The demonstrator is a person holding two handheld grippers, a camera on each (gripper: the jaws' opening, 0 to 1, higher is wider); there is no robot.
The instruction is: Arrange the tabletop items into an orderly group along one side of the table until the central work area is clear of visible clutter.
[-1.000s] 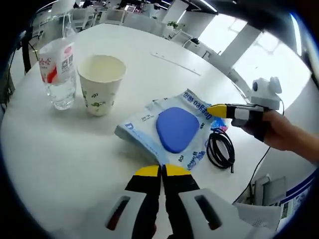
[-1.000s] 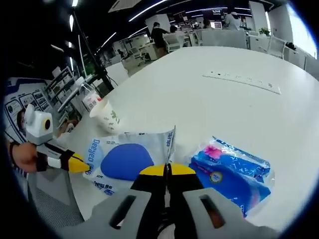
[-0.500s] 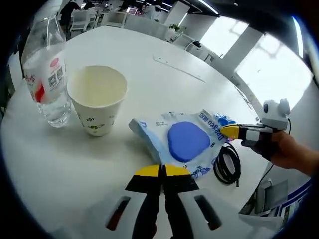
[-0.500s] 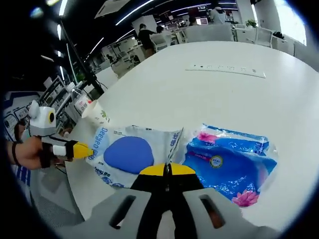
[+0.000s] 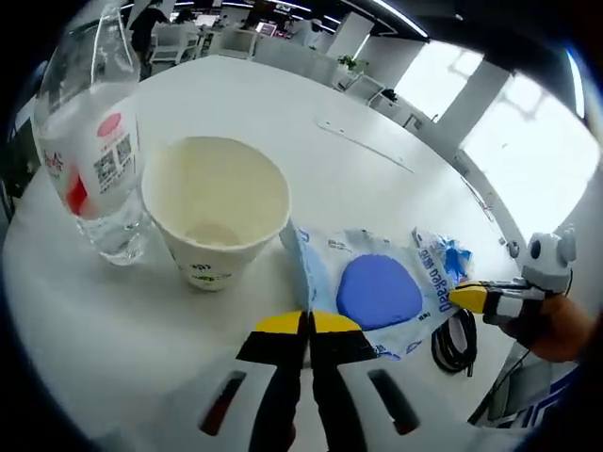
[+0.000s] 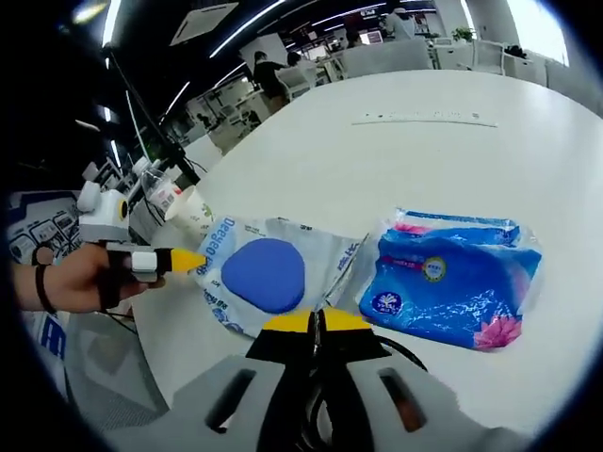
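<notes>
Lying flat on the white surface (image 5: 311,160), the wet-wipe pack (image 5: 372,290) is seen just ahead of both grippers, beside the paper cup (image 5: 217,221) and water bottle (image 5: 94,160). The left gripper (image 5: 303,323) and right gripper (image 6: 316,320) are each pinched on opposite pack edges. The tissue packet (image 6: 457,278) is noted alongside the pack, the black cable (image 5: 454,341) near it.

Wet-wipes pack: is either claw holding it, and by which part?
Both shut claws meet the wipes pack at opposite edges: left claw, right claw. An actual pinch cannot be told.
</notes>
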